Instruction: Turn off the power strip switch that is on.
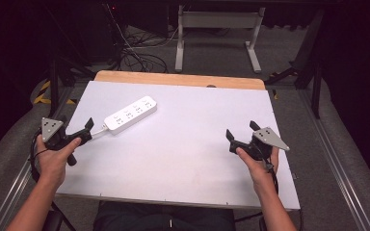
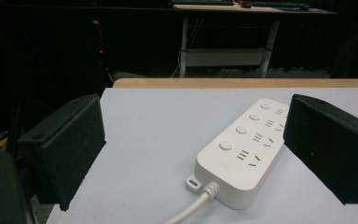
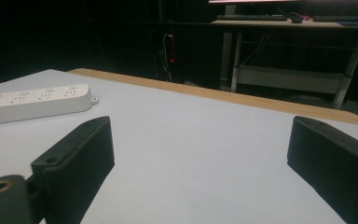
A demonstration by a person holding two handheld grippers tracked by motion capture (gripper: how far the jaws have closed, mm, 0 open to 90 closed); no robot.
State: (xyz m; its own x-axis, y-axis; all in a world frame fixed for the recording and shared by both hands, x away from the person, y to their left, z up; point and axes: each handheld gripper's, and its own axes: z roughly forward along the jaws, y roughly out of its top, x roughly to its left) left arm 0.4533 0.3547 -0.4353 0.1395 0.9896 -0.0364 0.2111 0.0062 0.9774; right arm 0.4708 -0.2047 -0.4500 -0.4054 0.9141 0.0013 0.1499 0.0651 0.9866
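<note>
Jaws of the left gripper [image 1: 87, 129] stand open just near of the power strip [image 1: 130, 114], far-left on the table [image 1: 183, 159]; it should straddle the cord end squarely. Right gripper [image 1: 241, 134], open, hovers well apart.

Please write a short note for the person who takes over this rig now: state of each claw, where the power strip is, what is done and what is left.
Left claw: open, holds nothing, at the table's left edge, pointing at the cable end of the power strip. In the left gripper view the strip lies just ahead between the jaws, apart from them.
Right claw: open, holds nothing, over the right side of the table, far from the strip.
Power strip: flat on the white table top, left rear area, sockets up, its cable running toward the left claw.
Done: nothing gripped so far.
Left: probably bring the left claw forward and close it on the strip.
</note>
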